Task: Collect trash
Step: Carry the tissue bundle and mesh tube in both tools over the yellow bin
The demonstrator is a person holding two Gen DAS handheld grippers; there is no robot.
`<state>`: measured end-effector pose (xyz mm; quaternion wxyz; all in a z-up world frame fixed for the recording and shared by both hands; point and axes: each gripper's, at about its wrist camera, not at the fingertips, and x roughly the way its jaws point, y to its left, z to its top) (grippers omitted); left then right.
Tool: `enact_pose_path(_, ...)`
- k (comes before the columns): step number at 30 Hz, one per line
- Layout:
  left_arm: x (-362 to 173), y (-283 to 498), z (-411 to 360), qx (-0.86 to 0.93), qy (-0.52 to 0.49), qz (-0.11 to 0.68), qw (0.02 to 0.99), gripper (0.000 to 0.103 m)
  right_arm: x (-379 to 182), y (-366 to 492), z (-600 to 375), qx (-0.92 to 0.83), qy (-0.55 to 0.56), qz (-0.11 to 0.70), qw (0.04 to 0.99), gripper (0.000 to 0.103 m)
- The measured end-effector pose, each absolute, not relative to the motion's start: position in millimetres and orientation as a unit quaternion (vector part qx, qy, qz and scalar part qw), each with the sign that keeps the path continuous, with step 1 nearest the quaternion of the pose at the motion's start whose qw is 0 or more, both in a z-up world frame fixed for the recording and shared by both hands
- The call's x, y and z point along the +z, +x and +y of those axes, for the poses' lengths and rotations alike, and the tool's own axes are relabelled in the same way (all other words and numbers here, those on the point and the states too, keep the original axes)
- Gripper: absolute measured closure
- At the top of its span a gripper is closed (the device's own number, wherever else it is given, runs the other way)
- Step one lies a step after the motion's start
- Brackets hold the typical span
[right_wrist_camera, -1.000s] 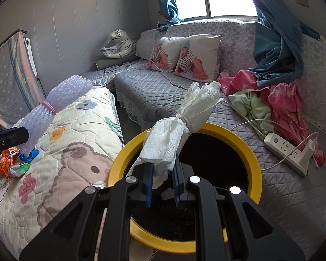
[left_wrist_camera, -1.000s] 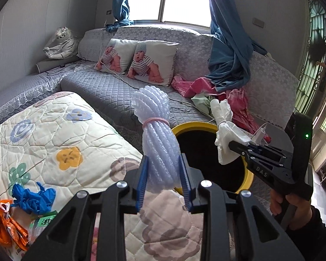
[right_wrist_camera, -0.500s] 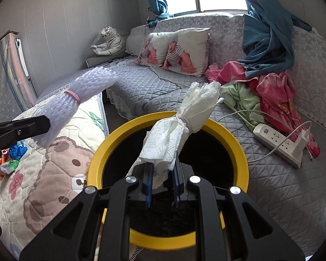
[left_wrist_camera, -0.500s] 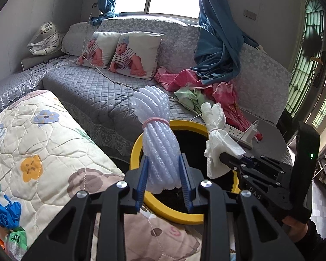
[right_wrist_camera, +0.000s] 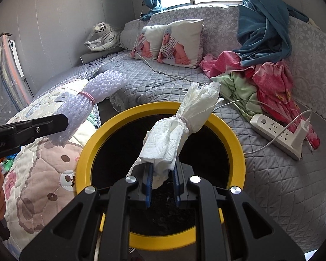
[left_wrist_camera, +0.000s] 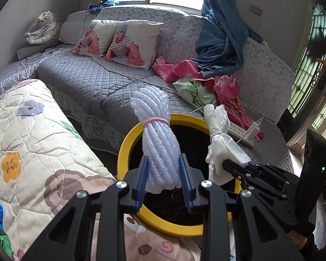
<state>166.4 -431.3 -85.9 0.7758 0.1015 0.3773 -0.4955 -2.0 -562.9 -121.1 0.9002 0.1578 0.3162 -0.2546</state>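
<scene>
Left gripper [left_wrist_camera: 164, 181]: jaws clamped on the lower end of the foam roll [left_wrist_camera: 157, 139], a ribbed, whitish bundle cinched by a pink band. It stands nearly upright out of my grip, over the near-left rim of the bin [left_wrist_camera: 128, 141].

Right gripper [right_wrist_camera: 162, 188]: jaws clamped on the loose bottom end of the paper wad [right_wrist_camera: 180, 130], crumpled towel tied at its waist with a band. It leans up and to the right, directly over the bin's dark opening.

Bin: yellow rim, black inside, standing between the quilt [left_wrist_camera: 32, 143] and the sofa [left_wrist_camera: 87, 87].

Handling, my judgement: both pieces look very light and soft. The foam seems springy, so it squashes between the jaws and may cling or bounce on release; grip below the band, where the bundle is tight. The paper is limp; its free folds could snag on a pad. Hold it near the tie.

More scraps, blue and green, lie at the quilt's near-left edge. Power strip [right_wrist_camera: 278, 134] sits on the sofa, just beyond the bin's right rim; keep clear of its cord.
</scene>
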Motion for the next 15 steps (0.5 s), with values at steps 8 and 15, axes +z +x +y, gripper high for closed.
enact_pose_path(8, -91.3, 171.5, -440.6, -0.499, 0.093, 0.396, 0.765, 0.075, -126.0, -2.9, -567.8, -0.256, 0.168, 0.324, 0.895, 0.088)
enact_pose_path(15, -91.5, 170.6, -441.2, -0.505, 0.086, 0.394, 0.763, 0.075, -125.7, -3.6, -569.1, -0.257, 0.171, 0.324, 0.894, 0.088)
